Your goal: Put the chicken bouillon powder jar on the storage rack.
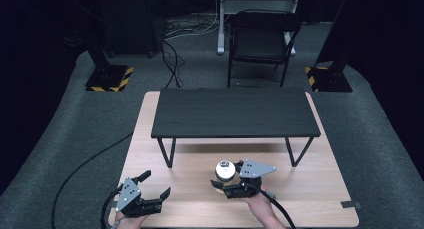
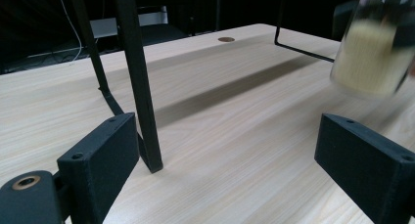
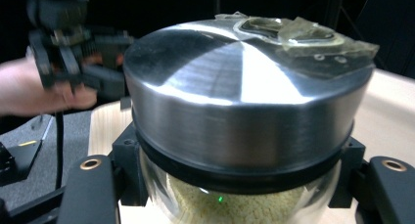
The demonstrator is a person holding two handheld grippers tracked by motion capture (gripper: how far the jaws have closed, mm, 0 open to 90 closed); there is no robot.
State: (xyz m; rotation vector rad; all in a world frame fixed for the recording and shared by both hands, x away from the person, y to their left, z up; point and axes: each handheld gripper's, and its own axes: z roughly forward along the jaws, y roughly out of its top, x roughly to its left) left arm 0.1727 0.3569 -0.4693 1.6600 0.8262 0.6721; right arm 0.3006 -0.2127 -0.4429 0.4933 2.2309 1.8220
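Clamped between the right gripper's [image 1: 226, 185] jaws near the wooden table's [image 1: 320, 189] front edge, a steel-lidded glass jar [image 3: 244, 111] of pale grains sat low beside the black shelf [image 1: 235, 113]. Its smooth glass could have slipped if tilted. Leftward, the left gripper [image 1: 156, 186] gaped empty. Blur hid the jar's base.

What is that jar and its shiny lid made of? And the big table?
The jar looks like clear glass or plastic: yellowish grains show through its wall. Its lid looks like brushed metal, silvery with streaky highlights and a dark ring below. The table looks like pale wood or wood-look laminate, with visible grain lines. The right tongs grip the jar.
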